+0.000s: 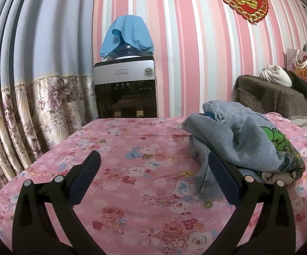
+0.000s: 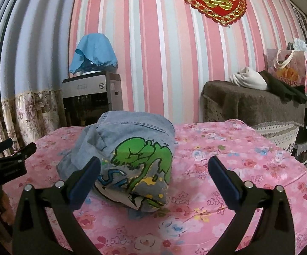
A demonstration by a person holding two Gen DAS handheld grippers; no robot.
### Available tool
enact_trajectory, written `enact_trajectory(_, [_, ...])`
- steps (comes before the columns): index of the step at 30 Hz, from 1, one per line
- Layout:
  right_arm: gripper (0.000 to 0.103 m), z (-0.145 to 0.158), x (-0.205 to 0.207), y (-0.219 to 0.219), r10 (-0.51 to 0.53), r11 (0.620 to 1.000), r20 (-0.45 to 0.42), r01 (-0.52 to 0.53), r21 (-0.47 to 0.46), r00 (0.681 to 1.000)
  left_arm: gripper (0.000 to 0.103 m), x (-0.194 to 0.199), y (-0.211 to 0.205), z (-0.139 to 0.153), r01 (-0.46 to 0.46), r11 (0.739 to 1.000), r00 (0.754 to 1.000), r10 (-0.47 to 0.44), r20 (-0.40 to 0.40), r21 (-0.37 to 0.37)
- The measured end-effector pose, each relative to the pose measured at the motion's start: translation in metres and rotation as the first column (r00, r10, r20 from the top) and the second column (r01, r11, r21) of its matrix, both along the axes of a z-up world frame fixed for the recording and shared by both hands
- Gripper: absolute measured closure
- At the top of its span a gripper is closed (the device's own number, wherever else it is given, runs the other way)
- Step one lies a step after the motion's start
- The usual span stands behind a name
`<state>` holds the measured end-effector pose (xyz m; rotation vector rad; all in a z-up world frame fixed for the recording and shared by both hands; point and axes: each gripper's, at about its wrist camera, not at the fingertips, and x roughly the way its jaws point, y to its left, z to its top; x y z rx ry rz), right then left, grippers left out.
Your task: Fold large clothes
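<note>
A crumpled light-blue denim garment [image 1: 244, 142] with a green cartoon print lies in a heap on the pink floral bedsheet [image 1: 132, 170]. In the left wrist view it is to the right, and my left gripper [image 1: 154, 159] is open and empty just left of it, its right finger beside the cloth. In the right wrist view the garment [image 2: 132, 148] is at centre. My right gripper [image 2: 154, 163] is open and empty above its near right side. The left gripper also shows at the left edge of the right wrist view [image 2: 15, 148].
A water dispenser [image 1: 124, 85] with a blue cover stands behind the bed against the striped wall. Floral curtains [image 1: 26, 106] hang left. A brown-covered cabinet [image 2: 255, 104] with clothes and a gift bag [image 2: 287, 68] stands at the right.
</note>
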<state>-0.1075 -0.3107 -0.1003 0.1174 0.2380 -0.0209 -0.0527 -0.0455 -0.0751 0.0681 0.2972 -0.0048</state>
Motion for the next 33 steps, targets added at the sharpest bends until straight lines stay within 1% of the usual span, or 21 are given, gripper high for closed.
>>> enact_trajectory(33, [0.002, -0.0004, -0.0015, 0.0, -0.006, 1.0, -0.008, 0.006, -0.003, 1.0, 0.003, 0.0003, -0.0016, 0.001, -0.006, 1.0, 1.0, 0.006, -0.005, -0.007])
